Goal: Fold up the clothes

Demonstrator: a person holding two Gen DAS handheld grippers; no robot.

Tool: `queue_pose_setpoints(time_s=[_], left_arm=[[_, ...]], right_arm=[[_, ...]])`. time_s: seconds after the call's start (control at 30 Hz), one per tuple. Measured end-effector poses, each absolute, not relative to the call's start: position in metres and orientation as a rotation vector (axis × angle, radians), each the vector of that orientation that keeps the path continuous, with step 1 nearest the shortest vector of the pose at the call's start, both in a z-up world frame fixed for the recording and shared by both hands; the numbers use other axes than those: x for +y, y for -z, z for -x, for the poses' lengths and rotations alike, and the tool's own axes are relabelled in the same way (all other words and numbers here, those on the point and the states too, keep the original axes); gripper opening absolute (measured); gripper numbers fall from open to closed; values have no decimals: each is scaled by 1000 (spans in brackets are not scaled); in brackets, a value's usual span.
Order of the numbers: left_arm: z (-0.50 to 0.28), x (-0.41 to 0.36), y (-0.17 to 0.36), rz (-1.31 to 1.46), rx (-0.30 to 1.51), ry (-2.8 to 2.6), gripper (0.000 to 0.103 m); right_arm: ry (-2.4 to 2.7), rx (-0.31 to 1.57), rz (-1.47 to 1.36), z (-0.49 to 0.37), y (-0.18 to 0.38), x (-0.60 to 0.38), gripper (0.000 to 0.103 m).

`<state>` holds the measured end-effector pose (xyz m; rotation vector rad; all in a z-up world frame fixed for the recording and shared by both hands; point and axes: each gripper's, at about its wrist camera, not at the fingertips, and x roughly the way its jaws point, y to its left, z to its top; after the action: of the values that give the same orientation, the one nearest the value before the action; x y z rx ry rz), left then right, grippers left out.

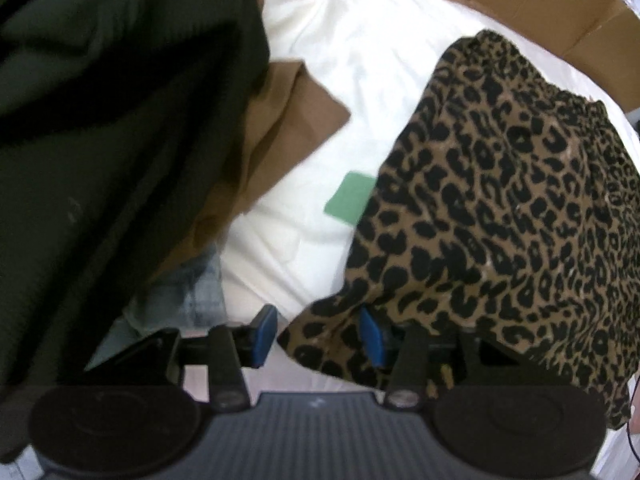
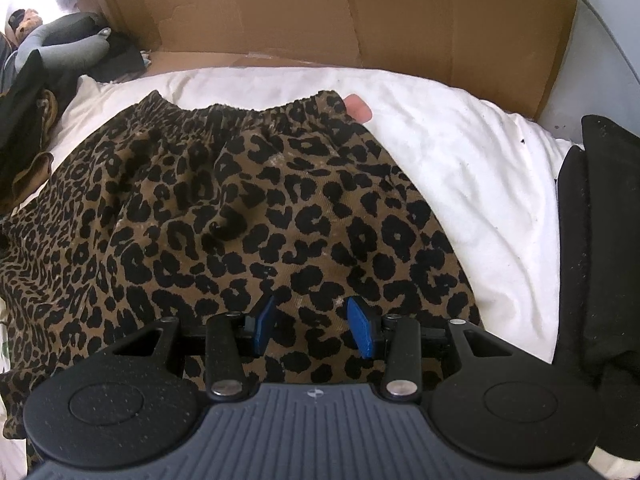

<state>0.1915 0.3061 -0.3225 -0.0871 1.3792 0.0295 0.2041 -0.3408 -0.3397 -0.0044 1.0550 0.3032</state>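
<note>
Presently listed: one leopard-print garment [image 2: 248, 216], spread on a white bedcover [image 2: 472, 168], its gathered elastic waistband at the far edge, well ahead of the right gripper's fingertips. Right gripper [image 2: 312, 330]: blue-padded fingers [image 2: 360, 332] set wide apart, nothing between them, hovering over the garment's near portion, print showing through the gap. Left gripper [image 1: 316, 338]: fingers likewise wide apart; the garment's near corner lies in the gap and drapes over the right-hand pad; whether it touches the cloth cannot be told. Green patch [image 1: 350, 198], ahead of the left fingertips, partly under the garment's edge. Dark green garment [image 1: 100, 140] with a tan cloth [image 1: 288, 120] beneath it, left of the left fingers. Cardboard sheet [image 2: 360, 16], beyond the waistband. Black cloth [image 2: 600, 240], right of the right fingers.
</note>
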Motion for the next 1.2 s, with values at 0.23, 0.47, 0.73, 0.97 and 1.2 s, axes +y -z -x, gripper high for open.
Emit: queue_pose_setpoints(time_s=[0.23,0.47,0.73,0.97,1.2], left_arm=[[-194,294,323,-23,1319,69,49],[-191,288,327,-1,1331,220,49],[-196,287,325,9,1426,256,9],[-203,274,297,34,1476,289,3],[-226,231,261,31,1514,326,3]], right_arm=[[-321,1074,17,-200,345,-338,47],[-325,1071,10,-201,347,-338,47],[-324,1057,-34,-203,345,-346,47],[-342,1048,-50,-194,340,-355,47],[-346,1010,-79,-184,331,-372,47]])
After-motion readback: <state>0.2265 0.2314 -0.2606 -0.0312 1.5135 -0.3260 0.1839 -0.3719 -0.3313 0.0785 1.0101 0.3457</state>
